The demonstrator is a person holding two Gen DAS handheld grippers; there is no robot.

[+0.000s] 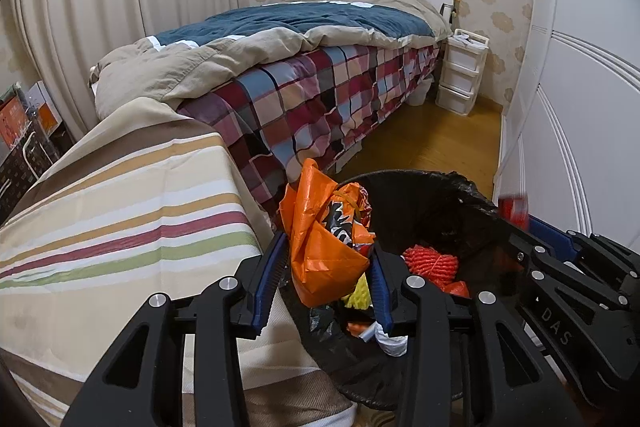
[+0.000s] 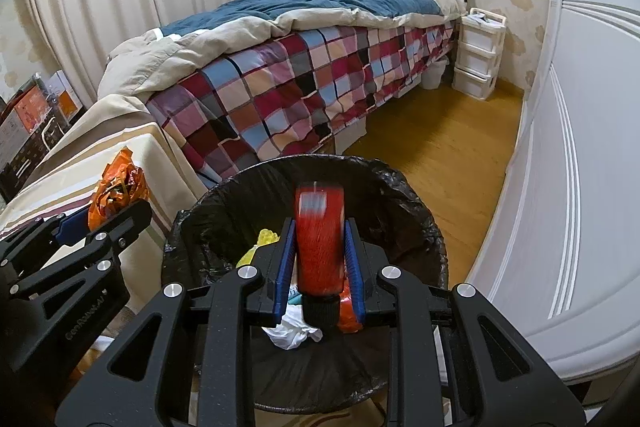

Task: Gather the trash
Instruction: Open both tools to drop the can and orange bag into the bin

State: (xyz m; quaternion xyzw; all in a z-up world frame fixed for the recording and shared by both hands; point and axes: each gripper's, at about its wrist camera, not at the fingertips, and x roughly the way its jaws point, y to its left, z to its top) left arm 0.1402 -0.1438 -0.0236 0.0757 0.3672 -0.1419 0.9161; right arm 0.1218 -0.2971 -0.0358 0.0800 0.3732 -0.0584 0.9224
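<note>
My left gripper [image 1: 328,243] is shut on a crumpled orange plastic bag [image 1: 320,259] with a snack wrapper in it, held over the near left rim of a bin with a black liner [image 1: 440,179]. My right gripper [image 2: 320,223] is shut on a red bottle [image 2: 320,239] with a black cap, cap towards the camera and blurred, above the bin [image 2: 224,187]. Inside the bin lie a red net [image 1: 432,261], something yellow [image 1: 358,297] and white crumpled paper [image 2: 294,333]. The right wrist view shows the left gripper [image 2: 108,215] with the bag [image 2: 120,179] at the left.
A striped cloth [image 1: 120,219] covers a surface just left of the bin. Behind it stands a bed with a plaid sheet [image 1: 320,95]. White wardrobe doors [image 2: 580,187] line the right side, with wooden floor [image 2: 440,147] between. White plastic drawers [image 2: 478,63] stand by the headboard.
</note>
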